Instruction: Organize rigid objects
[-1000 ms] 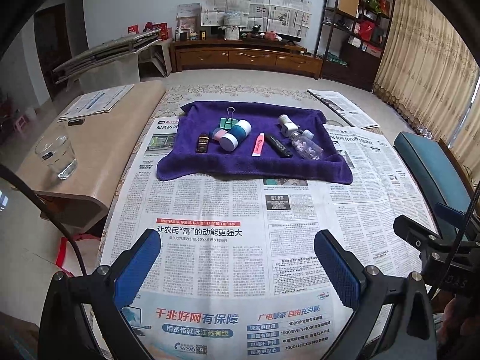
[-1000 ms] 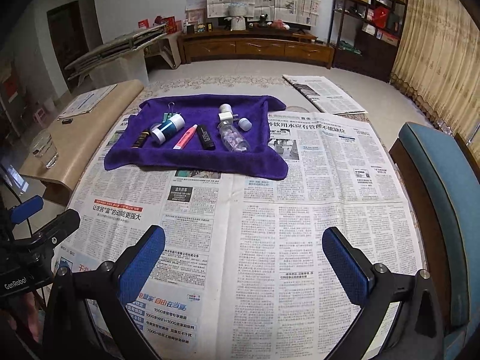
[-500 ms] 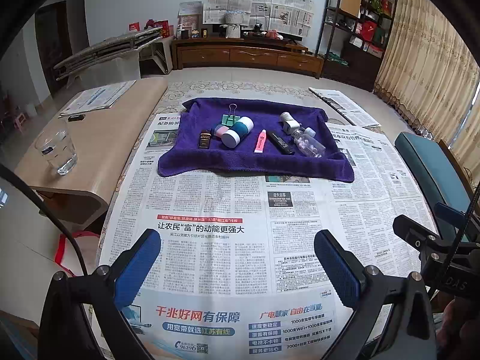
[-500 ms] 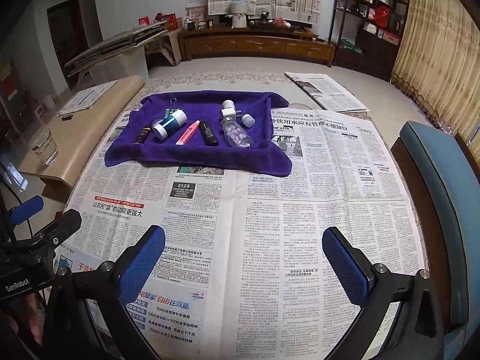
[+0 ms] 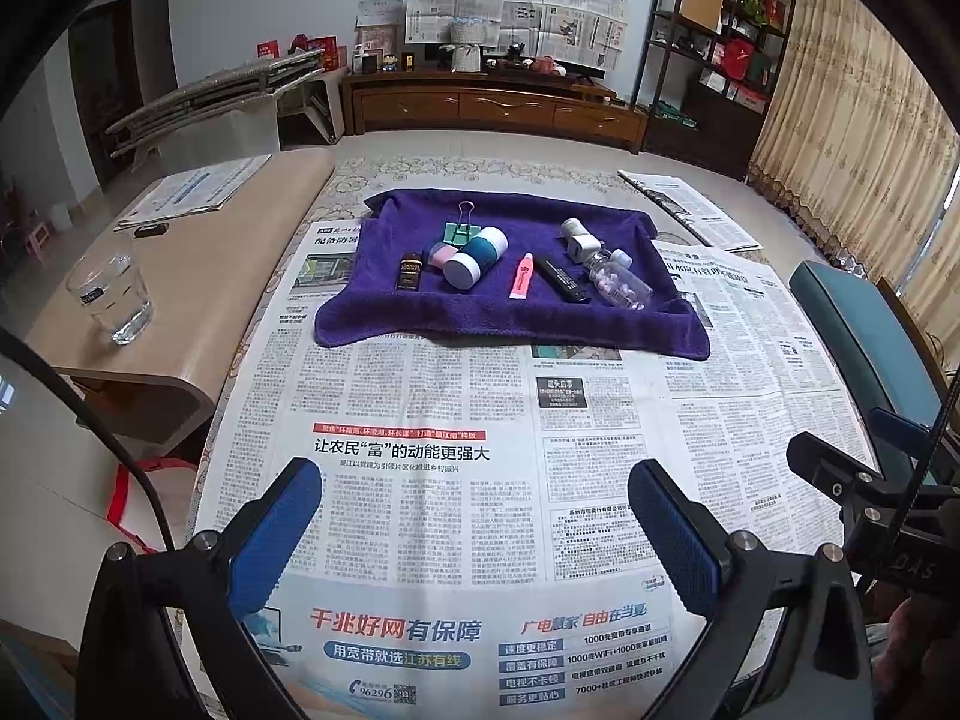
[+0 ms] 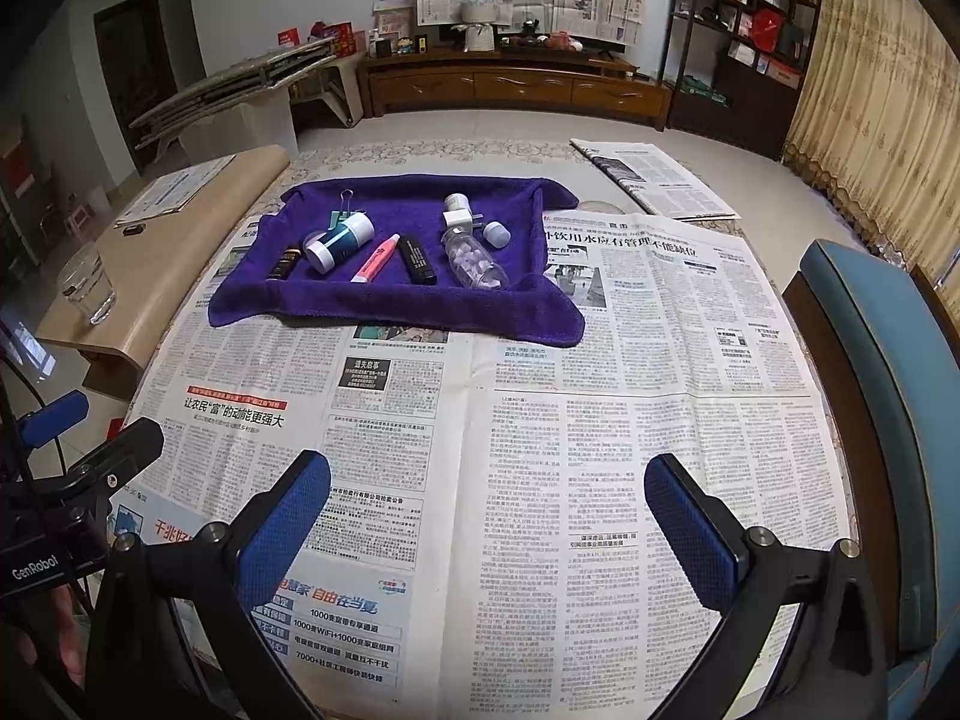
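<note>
Small rigid objects lie in a loose row on the purple towel [image 5: 510, 324], upper centre of both views and well ahead of both claws. From left to right in the left wrist view: a dark little bottle [image 5: 410, 271], a pink-capped jar [image 5: 442, 254], a teal-and-white canister [image 5: 475, 257] on its side with a green binder clip [image 5: 459, 230] behind it, a pink tube [image 5: 521, 276], a black stick [image 5: 561, 279], a white plug adapter [image 5: 577, 243] and a clear bottle [image 5: 618, 283] holding pale pellets. A small white cap [image 6: 497, 233] sits just beside the clear bottle; whether it belongs to that bottle I can't tell.

The tube, stick and clear bottle all lie with their long axes running roughly away from the claws, so a claw coming straight in would close across their width. The left gripper [image 5: 474, 528] looks squarely up the row; the right gripper [image 6: 489, 528] sees the towel off to its upper left, so the left hand seems better placed. Both claws are spread wide, holding nothing, over the newspaper [image 5: 468, 396].

The towel works as the only tray. A glass [image 5: 111, 294] stands on the side bench at the left, apart from everything.
</note>
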`<state>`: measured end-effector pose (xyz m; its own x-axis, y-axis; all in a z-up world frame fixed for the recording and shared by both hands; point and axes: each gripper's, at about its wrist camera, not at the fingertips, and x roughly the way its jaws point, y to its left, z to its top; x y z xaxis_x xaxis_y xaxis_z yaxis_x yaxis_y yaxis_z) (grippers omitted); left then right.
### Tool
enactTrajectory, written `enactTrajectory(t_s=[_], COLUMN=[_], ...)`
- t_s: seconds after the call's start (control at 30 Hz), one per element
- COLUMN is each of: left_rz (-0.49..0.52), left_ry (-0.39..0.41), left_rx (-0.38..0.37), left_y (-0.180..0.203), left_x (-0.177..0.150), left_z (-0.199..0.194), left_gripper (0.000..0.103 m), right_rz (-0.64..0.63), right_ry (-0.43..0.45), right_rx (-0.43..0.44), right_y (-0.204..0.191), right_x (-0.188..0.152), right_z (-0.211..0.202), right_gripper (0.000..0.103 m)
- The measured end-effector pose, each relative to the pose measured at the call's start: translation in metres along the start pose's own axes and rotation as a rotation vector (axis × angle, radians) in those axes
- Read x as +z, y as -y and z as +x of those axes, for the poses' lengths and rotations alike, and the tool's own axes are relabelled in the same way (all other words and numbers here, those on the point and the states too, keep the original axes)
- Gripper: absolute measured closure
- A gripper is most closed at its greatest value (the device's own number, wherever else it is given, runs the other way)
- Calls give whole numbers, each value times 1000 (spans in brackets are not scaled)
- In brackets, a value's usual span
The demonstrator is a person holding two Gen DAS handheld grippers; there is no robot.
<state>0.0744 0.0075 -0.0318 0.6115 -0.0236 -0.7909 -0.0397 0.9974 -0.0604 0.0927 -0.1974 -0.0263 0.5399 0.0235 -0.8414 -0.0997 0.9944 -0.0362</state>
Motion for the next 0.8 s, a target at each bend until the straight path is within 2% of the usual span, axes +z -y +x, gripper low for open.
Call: enactTrajectory(t_s=[0.8], left_rz=[-9], left_ry=[-1], left_rx=[7], left_y=[-7], left_x=[0], left_z=[-1], left_gripper=[0], right_rz=[-4], right_ry=[0], right_rx=[-4], right_y=[2], right_x=[-3], right_z=[-2], right_gripper=[0])
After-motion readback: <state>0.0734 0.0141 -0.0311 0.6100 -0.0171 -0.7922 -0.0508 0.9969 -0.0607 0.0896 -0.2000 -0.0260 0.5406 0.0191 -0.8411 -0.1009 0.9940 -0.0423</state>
